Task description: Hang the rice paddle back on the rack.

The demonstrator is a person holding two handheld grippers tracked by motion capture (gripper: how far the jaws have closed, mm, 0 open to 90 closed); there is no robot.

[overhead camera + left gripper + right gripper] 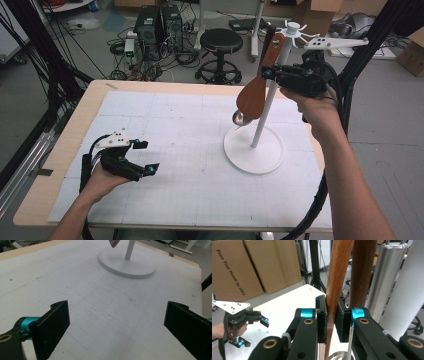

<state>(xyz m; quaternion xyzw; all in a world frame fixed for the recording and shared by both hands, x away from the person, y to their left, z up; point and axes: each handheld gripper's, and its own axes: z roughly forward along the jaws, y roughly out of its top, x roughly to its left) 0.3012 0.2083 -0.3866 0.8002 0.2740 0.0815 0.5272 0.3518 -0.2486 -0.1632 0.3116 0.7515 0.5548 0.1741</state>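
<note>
1. Nearest the high camera are the person's two forearms. The left hand rests low on the white mat [200,170] holding the left gripper [141,157], and the right hand is raised near the far right edge with the right gripper [266,73].
2. Jaws of the right gripper [331,320] are closed narrowly on the handle of a wooden spatula [337,290], clamping it from both sides just below the middle of the handle.
3. That wooden spatula [257,85] hangs upright beside the white pole of the utensil stand [252,149], blade down and handle top close to the hooks at the stand's crown.
4. Judging from this, the spatula is either just short of a hook or just off one; I cannot tell whether it bears on a hook. The hang or the lift-off is unfinished, and the grip has yet to be let go.
5. The left gripper [116,327] has its jaws spread wide with nothing between them, idle over the mat.
6. A metal ladle [242,118] hangs close behind the spatula's blade, its bowl low near the stand's base, and a second, darker wooden handle [362,272] sits just beside the held one. Both crowd the path and could be knocked.
7. Beyond the table stand a black stool [220,50], computer towers [159,27] and cardboard boxes [254,265], well clear of the work.
</note>
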